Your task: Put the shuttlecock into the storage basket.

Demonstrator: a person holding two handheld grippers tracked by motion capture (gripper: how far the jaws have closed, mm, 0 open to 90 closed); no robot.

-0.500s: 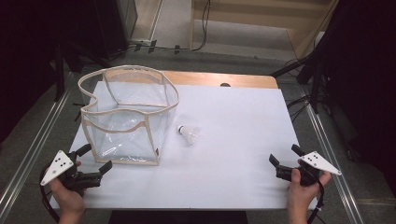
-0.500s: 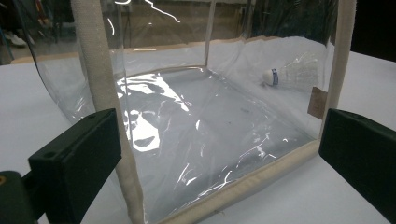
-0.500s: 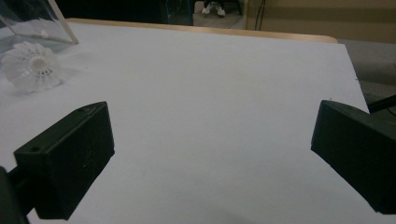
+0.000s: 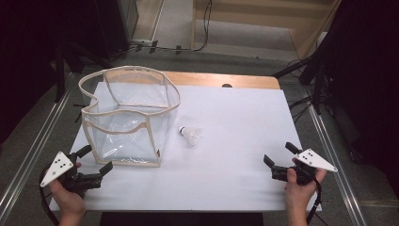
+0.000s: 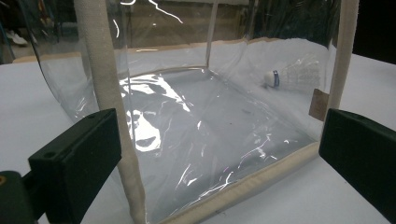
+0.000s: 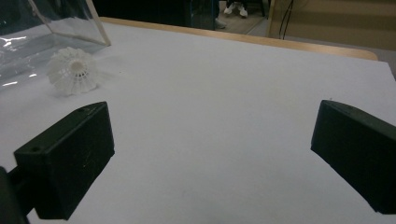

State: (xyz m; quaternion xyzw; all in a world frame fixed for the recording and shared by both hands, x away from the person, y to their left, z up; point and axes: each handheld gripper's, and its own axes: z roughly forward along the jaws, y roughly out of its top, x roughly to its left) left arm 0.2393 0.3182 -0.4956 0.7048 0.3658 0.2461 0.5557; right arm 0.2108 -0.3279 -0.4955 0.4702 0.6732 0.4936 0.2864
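Note:
A clear plastic bag (image 4: pixel 124 136) with beige trim stands open-topped on the left of the white table (image 4: pixel 235 141). A white shuttlecock (image 4: pixel 190 135) lies on its side just right of the bag. My left gripper (image 4: pixel 96 159) is open at the bag's near left corner, jaws level and apart from it. In the left gripper view the bag's trim (image 5: pixel 105 79) stands close before the left gripper (image 5: pixel 219 149), and the shuttlecock (image 5: pixel 292 74) shows through the plastic. My right gripper (image 4: pixel 279 154) is open near the front right edge, empty. The right gripper (image 6: pixel 212 149) faces the shuttlecock (image 6: pixel 73 70).
A wooden strip (image 4: pixel 226 80) borders the table's far edge. Metal rails (image 4: pixel 329 150) run along both sides. Black stands (image 4: pixel 320 70) and cables sit on the floor behind and to the right.

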